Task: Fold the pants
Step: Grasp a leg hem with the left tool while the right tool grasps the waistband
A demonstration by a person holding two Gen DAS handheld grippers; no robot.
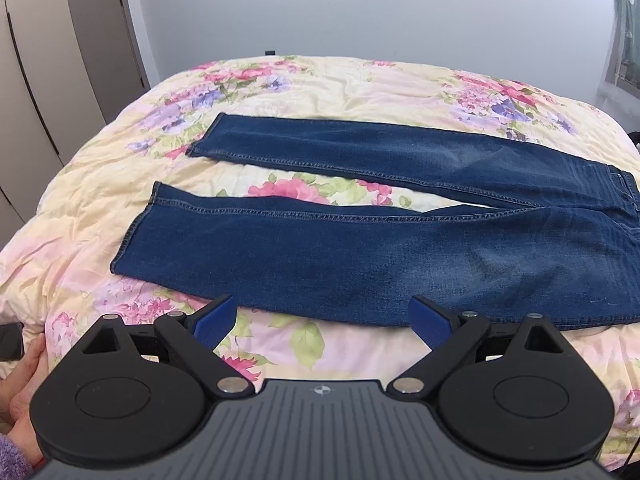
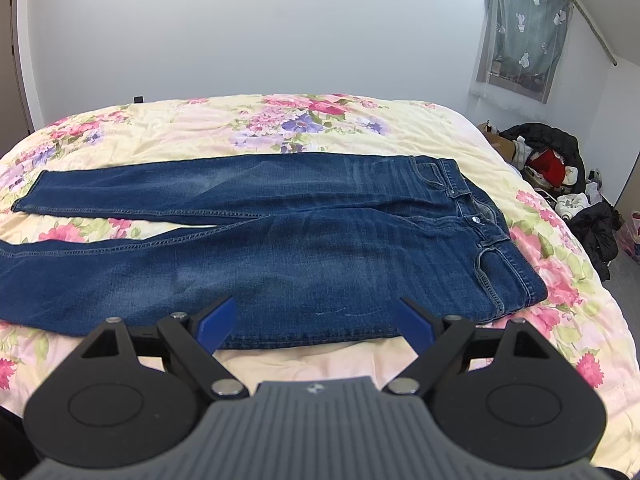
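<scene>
Blue jeans [image 2: 280, 240] lie flat and unfolded on a bed [image 2: 340, 128] with a floral quilt, legs spread apart. Behind the bed a plain pale wall [image 2: 260, 32]; beside it, a clothes pile [image 2: 560, 168] under a curtained window [image 2: 524, 36]. Both left tongs [image 1: 322, 320] and right tongs [image 2: 316, 320] hover gaping, empty, near the jeans' near edge.

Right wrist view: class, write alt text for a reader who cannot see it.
Blue jeans lie flat and unfolded on a floral bedspread, waistband to the right, legs spread apart to the left. The right gripper is open above the near edge, holding nothing. Clothes are piled beside the bed.
</scene>
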